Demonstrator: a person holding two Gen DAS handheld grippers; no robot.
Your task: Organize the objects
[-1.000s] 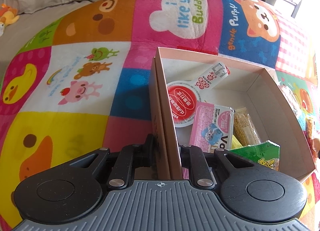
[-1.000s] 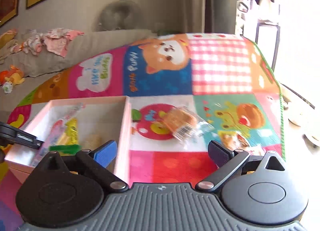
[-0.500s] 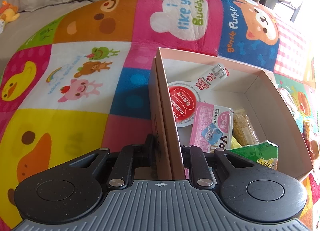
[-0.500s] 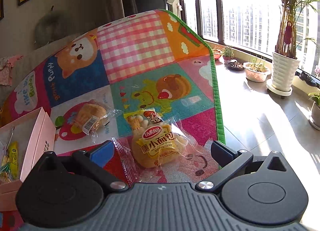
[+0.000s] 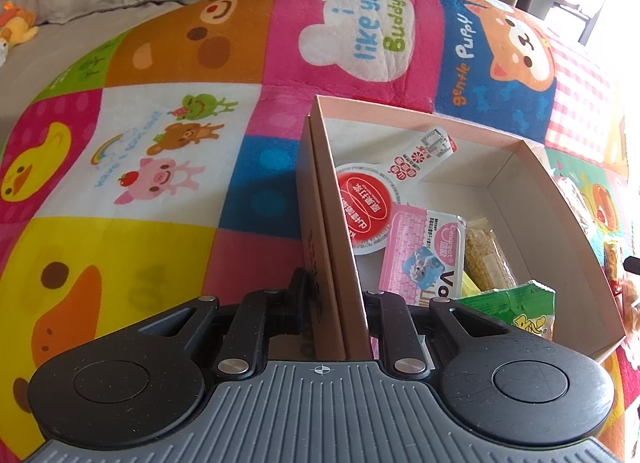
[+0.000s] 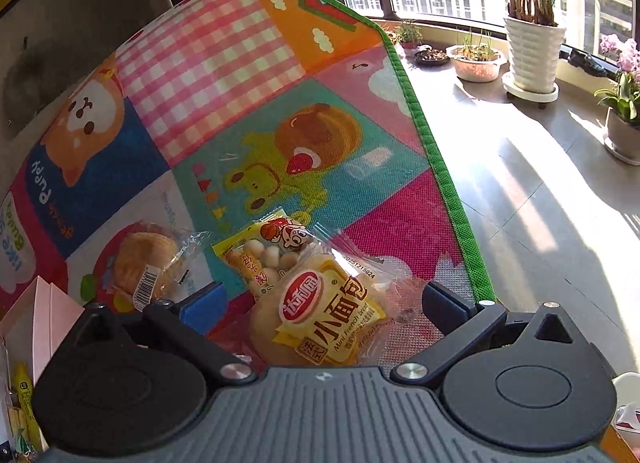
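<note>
My left gripper point(image 5: 334, 299) is shut on the near left wall of a pink cardboard box point(image 5: 508, 151) that sits on a colourful play mat point(image 5: 160, 191). The box holds several snack packets, among them a red-and-white one point(image 5: 366, 205), a pink one point(image 5: 420, 255) and a green one point(image 5: 516, 309). My right gripper point(image 6: 324, 303) is open, its fingers on either side of a yellow mini French bread packet point(image 6: 324, 319) lying on the mat. A packet of small round biscuits point(image 6: 264, 255) lies just behind it. A wrapped bun point(image 6: 146, 263) lies to the left.
The box corner point(image 6: 40, 311) shows at the left of the right wrist view. The mat's green edge point(image 6: 444, 179) borders a bare sunlit floor with plant pots point(image 6: 532, 51) by the window. A grey sofa with toys point(image 5: 16, 27) stands behind the mat.
My right gripper swung from the box toward the window side and came down over the bread packet, which now sits between its open fingers. My left gripper kept its hold on the box wall.
</note>
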